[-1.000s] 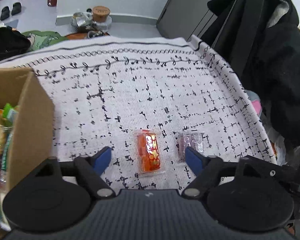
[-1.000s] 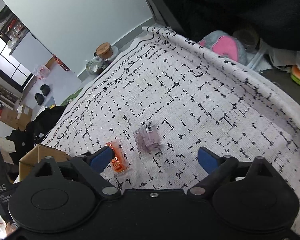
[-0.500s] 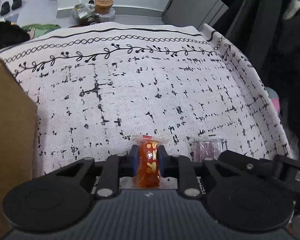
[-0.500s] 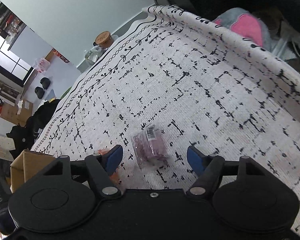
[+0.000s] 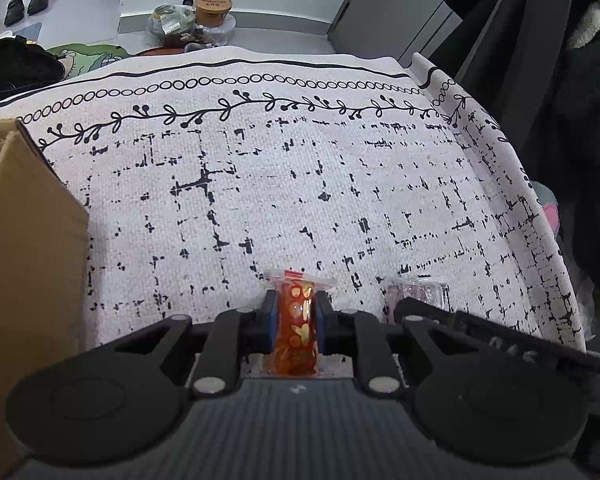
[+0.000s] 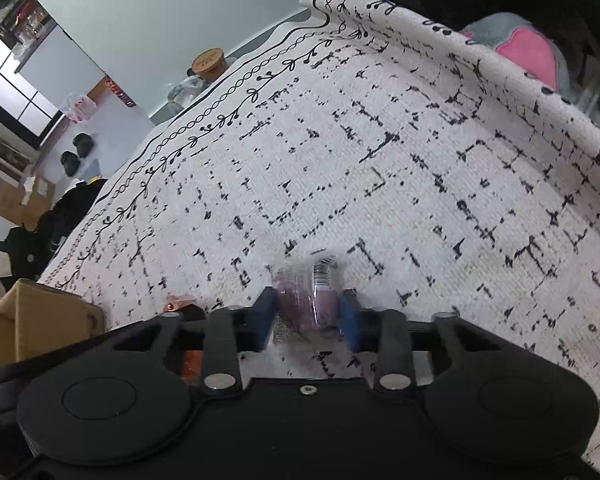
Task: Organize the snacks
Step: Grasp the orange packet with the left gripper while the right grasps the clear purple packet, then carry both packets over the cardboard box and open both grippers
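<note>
A second ago both grippers hung spread above the two wrapped snacks lying near each other on the patterned tablecloth [image 5: 300, 184] that covers the table; now each has come down and closed on its own packet. In the left wrist view, low in the centre of the frame, the left gripper [image 5: 296, 316] pinches the orange snack packet [image 5: 297, 330] between its blue pads, the clear crimped end of the wrapper sticking out just past the fingertips. In the right wrist view, also low centre, the right gripper [image 6: 309, 316] pinches the purple snack packet [image 6: 312, 300], which looks blurred, so whether it is already off the cloth cannot be told. The purple packet also shows at the lower right of the left wrist view, just beside the orange one. The cardboard box [image 5: 24, 248] stands at the left edge of the left wrist frame, and at the lower left of the right wrist frame. With both packets gripped, the pick-up step looks finished; the likely next step is lifting them and carrying them to the box.
</note>
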`<state>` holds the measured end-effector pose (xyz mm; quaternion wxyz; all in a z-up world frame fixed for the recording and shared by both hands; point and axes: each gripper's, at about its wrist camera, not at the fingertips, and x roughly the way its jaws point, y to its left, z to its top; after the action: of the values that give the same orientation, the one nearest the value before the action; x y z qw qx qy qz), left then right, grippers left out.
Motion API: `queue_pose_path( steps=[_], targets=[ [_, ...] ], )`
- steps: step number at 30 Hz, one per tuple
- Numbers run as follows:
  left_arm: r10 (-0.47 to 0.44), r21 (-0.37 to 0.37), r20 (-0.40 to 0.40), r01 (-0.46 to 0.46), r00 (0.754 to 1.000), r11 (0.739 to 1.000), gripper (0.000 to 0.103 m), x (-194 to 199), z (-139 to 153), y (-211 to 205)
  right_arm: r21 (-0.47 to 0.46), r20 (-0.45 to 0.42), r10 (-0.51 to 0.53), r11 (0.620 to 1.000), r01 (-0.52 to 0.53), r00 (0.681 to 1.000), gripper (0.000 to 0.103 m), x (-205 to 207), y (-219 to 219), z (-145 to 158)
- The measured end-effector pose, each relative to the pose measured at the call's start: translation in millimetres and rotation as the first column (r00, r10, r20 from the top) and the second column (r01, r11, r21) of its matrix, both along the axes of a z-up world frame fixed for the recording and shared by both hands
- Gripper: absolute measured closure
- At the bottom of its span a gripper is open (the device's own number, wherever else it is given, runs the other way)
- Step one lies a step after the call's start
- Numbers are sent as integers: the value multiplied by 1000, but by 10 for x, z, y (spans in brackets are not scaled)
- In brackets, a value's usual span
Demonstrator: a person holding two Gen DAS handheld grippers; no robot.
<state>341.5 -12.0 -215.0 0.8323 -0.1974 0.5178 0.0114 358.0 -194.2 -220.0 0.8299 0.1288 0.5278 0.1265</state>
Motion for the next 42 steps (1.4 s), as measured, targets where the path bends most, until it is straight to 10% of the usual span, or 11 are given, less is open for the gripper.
queue_pose_path(
  steps=[42],
  targets=[
    [1,98,163,-17,987,995,87,-887,1317,95,108,283,-106,991,78,953,74,-960,69,1275]
  ],
)
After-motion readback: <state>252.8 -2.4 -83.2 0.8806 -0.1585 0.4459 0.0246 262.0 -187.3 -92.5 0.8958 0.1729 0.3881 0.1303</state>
